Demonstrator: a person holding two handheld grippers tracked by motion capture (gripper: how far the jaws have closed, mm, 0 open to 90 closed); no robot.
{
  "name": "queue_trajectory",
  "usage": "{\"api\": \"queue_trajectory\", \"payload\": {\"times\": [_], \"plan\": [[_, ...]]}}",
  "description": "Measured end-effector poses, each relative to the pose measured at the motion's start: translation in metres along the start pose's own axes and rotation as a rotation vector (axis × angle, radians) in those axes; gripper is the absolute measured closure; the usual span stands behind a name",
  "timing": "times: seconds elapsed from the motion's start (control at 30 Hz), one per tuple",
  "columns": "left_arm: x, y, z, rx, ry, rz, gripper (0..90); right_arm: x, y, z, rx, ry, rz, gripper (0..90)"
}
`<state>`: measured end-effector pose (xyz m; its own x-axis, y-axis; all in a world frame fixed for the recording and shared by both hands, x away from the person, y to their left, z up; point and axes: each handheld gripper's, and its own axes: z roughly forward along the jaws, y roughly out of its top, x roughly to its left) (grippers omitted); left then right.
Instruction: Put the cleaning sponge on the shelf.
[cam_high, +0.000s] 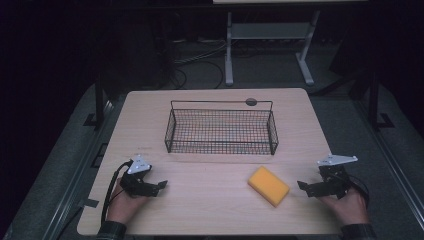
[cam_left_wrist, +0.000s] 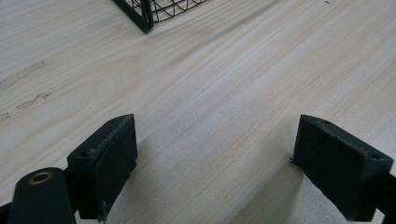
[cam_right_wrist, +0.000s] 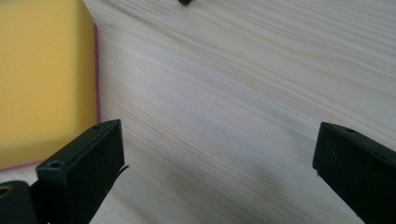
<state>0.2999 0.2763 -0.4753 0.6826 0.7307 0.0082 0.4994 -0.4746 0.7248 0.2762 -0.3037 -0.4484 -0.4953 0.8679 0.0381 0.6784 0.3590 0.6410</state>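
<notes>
A pale wooden table (cam_high: 210, 210) is seen from above, with a person's two hands entering from the near edge, each holding a black two-jaw gripper. The left gripper (cam_high: 159, 186) is held low over the table at the near left, its jaws spread wide apart with nothing between them; in the left gripper view (cam_left_wrist: 215, 163) bare wood grain is seen between the two black pads, and a corner of a black wire basket (cam_left_wrist: 154, 11) is seen ahead of the jaws and slightly to their left. The right gripper (cam_high: 303, 187) is held at the near right, its jaws likewise spread wide and empty, pointed toward the table's middle. A yellow sponge (cam_high: 269, 186) lies flat on the table just ahead of the right gripper's jaws, apart from them, between the two grippers but much nearer the right one. In the right gripper view (cam_right_wrist: 217, 172) the sponge (cam_right_wrist: 44, 79) is seen beside the left jaw, outside the gap, with a thin pink edge showing along its side. The wire basket (cam_high: 221, 131) stands farther from both grippers, beyond the sponge, near the table's far middle. A small dark round mark (cam_high: 251, 102) is seen on the table behind the basket
</notes>
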Motion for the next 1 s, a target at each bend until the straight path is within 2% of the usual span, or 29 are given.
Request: {"api": "queue_trajectory", "payload": {"times": [0.63, 1.0], "plan": [[0.000, 0.000, 0.000, 0.000, 0.000, 0.000, 12.8, 0.014, 0.008, -0.008, -0.048, 0.033, -0.008, 1.9], [0.000, 0.000, 0.000, 0.000, 0.000, 0.000, 12.7, 0.029, 0.016, -0.008, -0.070, 0.059, -0.043, 2.0]]}}
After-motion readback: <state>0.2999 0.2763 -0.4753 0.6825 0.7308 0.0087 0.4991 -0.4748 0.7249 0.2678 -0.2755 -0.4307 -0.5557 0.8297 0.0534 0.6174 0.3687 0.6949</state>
